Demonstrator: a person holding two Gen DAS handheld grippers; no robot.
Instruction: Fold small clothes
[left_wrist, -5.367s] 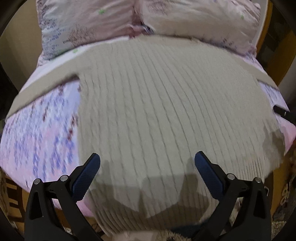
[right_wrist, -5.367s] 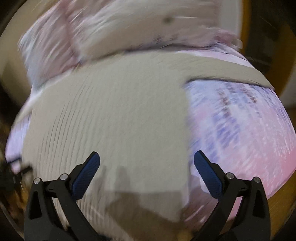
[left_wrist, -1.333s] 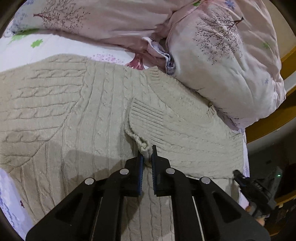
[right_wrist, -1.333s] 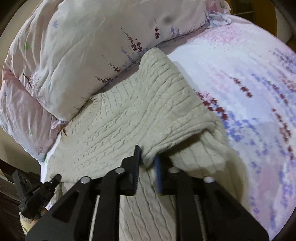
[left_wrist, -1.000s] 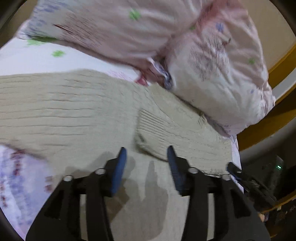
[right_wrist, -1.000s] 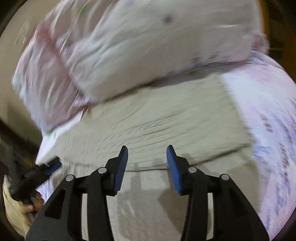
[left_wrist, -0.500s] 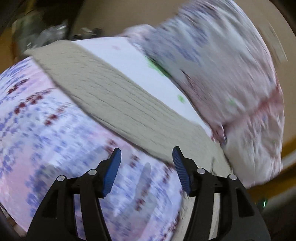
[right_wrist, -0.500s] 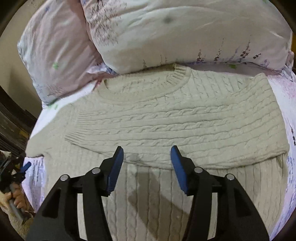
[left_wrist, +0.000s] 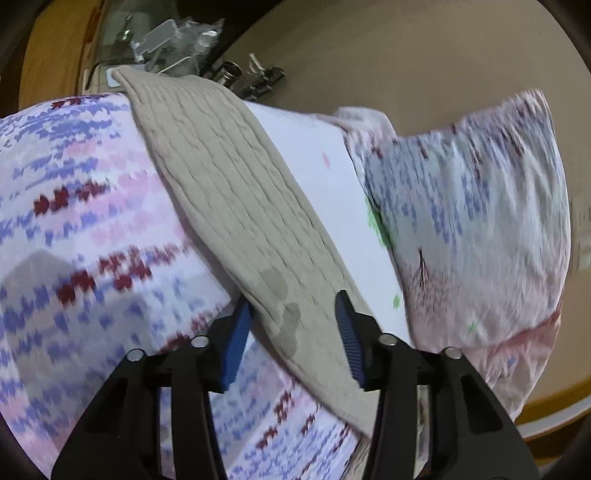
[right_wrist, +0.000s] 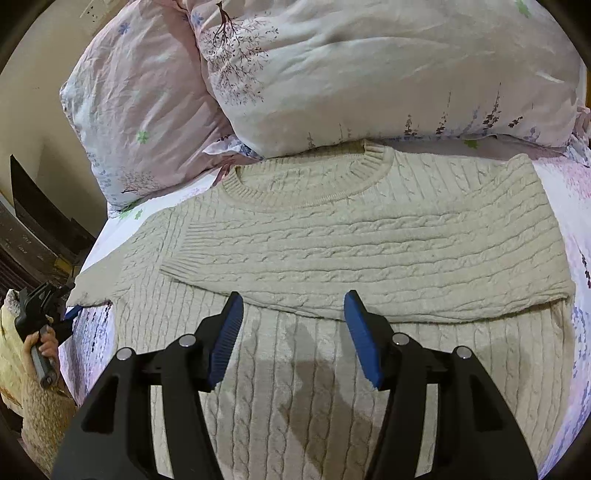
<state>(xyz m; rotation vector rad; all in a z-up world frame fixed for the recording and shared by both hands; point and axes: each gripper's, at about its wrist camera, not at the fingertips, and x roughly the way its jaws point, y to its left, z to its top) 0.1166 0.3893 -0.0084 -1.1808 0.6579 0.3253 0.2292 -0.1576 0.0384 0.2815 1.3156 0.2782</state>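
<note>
Your right wrist camera sits above the sweater (right_wrist: 332, 251), looking down and forward over its body toward the pillows (right_wrist: 332, 74) at the head of the bed; the left gripper (right_wrist: 70, 312) shows at its far left edge. Your left wrist camera rides low and close at that side of the bed, tilted, facing along the outstretched sleeve (left_wrist: 236, 206) toward a cluttered shelf (left_wrist: 177, 48). Both views share that sleeve (right_wrist: 99, 280), the patterned sheet (left_wrist: 74, 221) and the pillows (left_wrist: 472, 221).

One cream cable-knit sweater (right_wrist: 332, 236), two floral pillows (right_wrist: 369, 74) at twelve o'clock, one bed (right_wrist: 576, 332), two grippers (right_wrist: 293, 332).
</note>
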